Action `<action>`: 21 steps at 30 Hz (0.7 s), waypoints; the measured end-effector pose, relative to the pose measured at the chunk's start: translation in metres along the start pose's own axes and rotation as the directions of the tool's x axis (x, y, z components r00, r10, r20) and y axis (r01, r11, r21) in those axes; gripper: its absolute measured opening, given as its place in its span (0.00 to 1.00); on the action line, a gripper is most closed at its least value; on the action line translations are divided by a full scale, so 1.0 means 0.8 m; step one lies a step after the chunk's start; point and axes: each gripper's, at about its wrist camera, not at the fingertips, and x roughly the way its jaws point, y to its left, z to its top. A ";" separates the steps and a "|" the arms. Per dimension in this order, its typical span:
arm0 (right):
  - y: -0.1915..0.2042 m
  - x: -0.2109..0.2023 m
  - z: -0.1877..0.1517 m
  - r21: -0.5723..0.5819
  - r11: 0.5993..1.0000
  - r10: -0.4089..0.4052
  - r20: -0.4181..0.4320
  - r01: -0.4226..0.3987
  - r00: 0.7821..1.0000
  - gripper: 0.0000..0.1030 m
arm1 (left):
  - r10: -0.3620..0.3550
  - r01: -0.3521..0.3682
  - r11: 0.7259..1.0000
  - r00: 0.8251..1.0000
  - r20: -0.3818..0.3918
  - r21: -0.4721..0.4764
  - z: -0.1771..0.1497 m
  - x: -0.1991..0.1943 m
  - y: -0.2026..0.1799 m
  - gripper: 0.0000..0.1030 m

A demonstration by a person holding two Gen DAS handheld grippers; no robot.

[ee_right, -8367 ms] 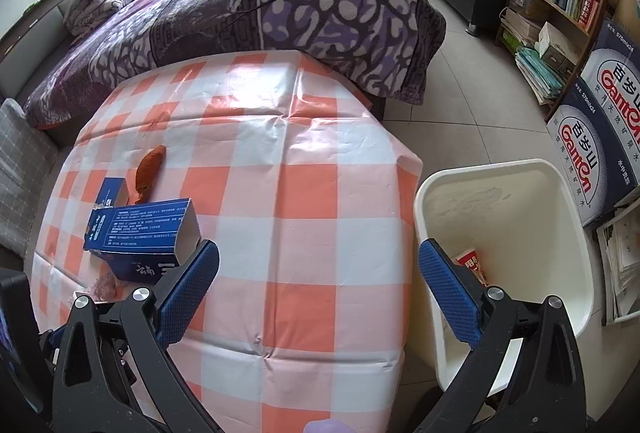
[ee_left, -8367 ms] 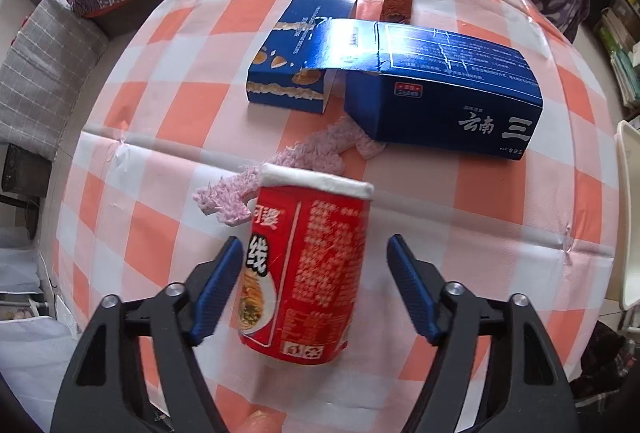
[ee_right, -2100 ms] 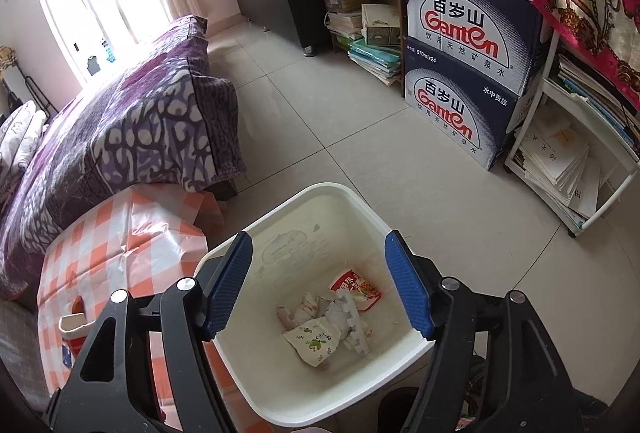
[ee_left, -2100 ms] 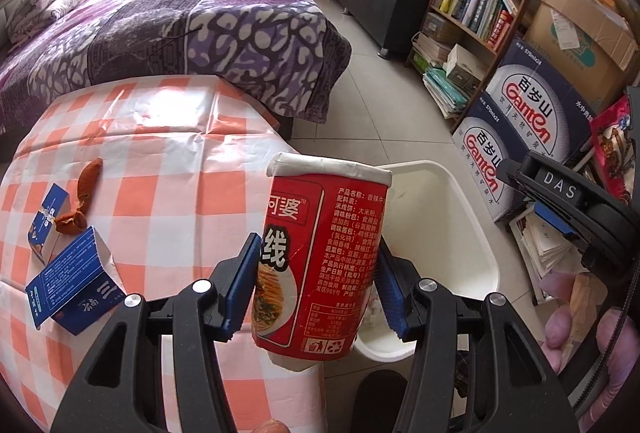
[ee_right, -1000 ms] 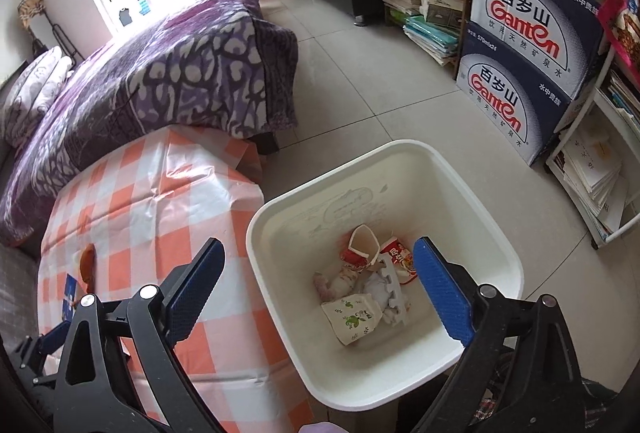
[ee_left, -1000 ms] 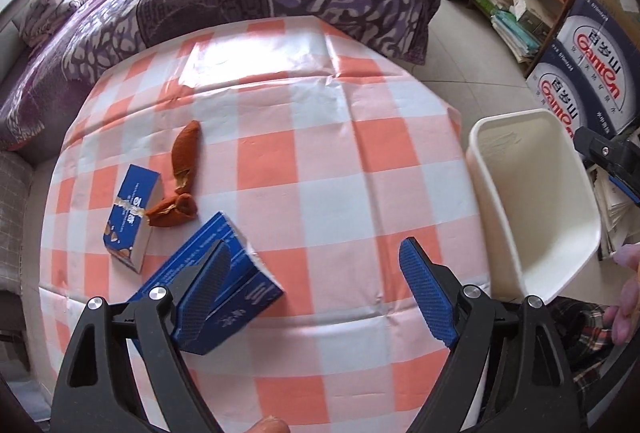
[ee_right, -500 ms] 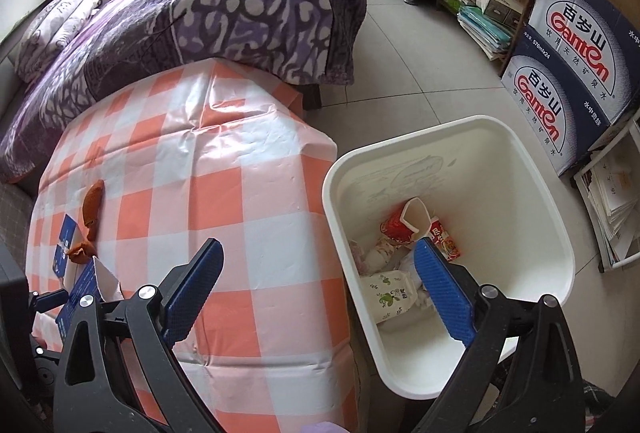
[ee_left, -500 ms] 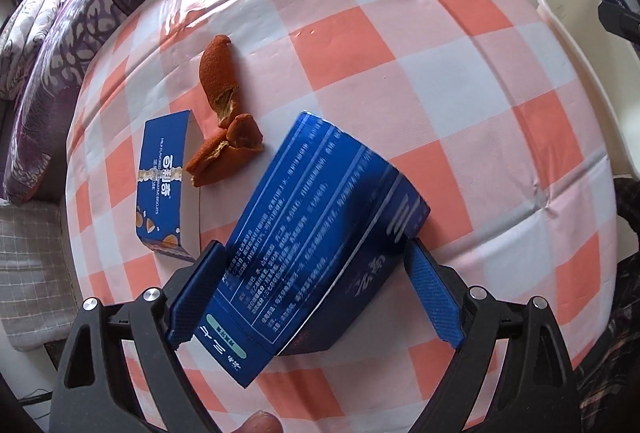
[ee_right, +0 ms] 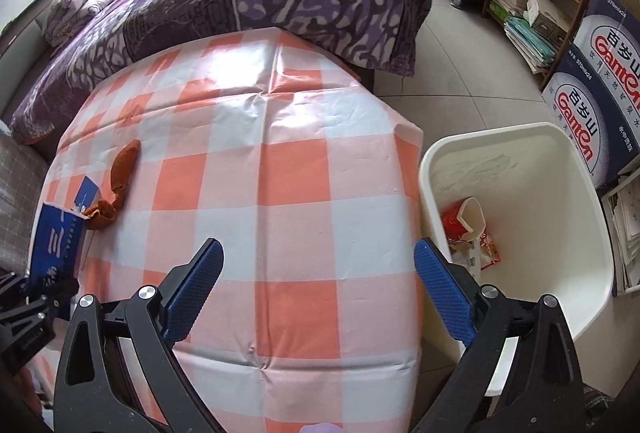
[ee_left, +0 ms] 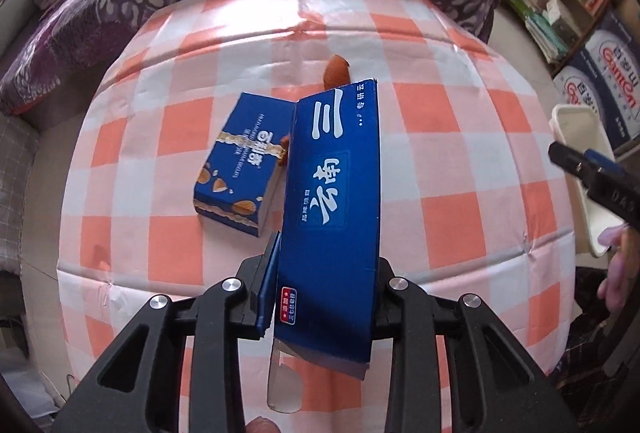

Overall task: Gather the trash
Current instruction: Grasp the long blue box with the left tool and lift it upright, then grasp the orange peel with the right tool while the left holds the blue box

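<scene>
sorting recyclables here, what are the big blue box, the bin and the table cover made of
Big blue box: looks like thin glossy printed cardboard, with folded edges and an open end flap.
Bin: seems smooth moulded white plastic, with a rounded rim.
Table cover: probably wipeable plastic sheet; it shines and holds sharp creases.

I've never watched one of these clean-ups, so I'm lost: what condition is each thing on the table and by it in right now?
Left gripper: shut on the long blue box.
Long blue box: gripped, near end flap open.
Small blue box: lying flat on the tablecloth, closed.
Orange peel: lying loose on the cloth.
Right gripper: open, holding nothing.
White bin: uncovered, partly filled.
Red cup: inside the bin, tipped over.
</scene>
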 end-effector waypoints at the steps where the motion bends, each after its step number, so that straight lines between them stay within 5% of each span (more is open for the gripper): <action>1: 0.008 0.001 -0.001 -0.016 1.000 0.008 0.004 -0.008 1.000 0.89 | -0.006 0.007 0.999 1.000 0.026 -0.034 0.002 -0.010 0.009 0.31; 6: 0.059 0.002 0.000 -0.108 0.993 0.061 0.042 -0.056 0.997 0.89 | -0.007 0.036 0.980 0.989 0.145 -0.194 0.012 -0.056 0.053 0.31; 10: 0.095 0.012 0.012 -0.074 0.992 0.108 0.040 -0.105 0.993 0.88 | -0.002 0.063 0.950 0.981 0.196 -0.306 0.014 -0.078 0.089 0.31; 21: 0.203 0.062 0.050 -0.076 0.993 0.092 0.089 -0.085 0.992 0.80 | -0.012 0.110 0.892 0.975 0.221 -0.439 0.005 -0.101 0.136 0.31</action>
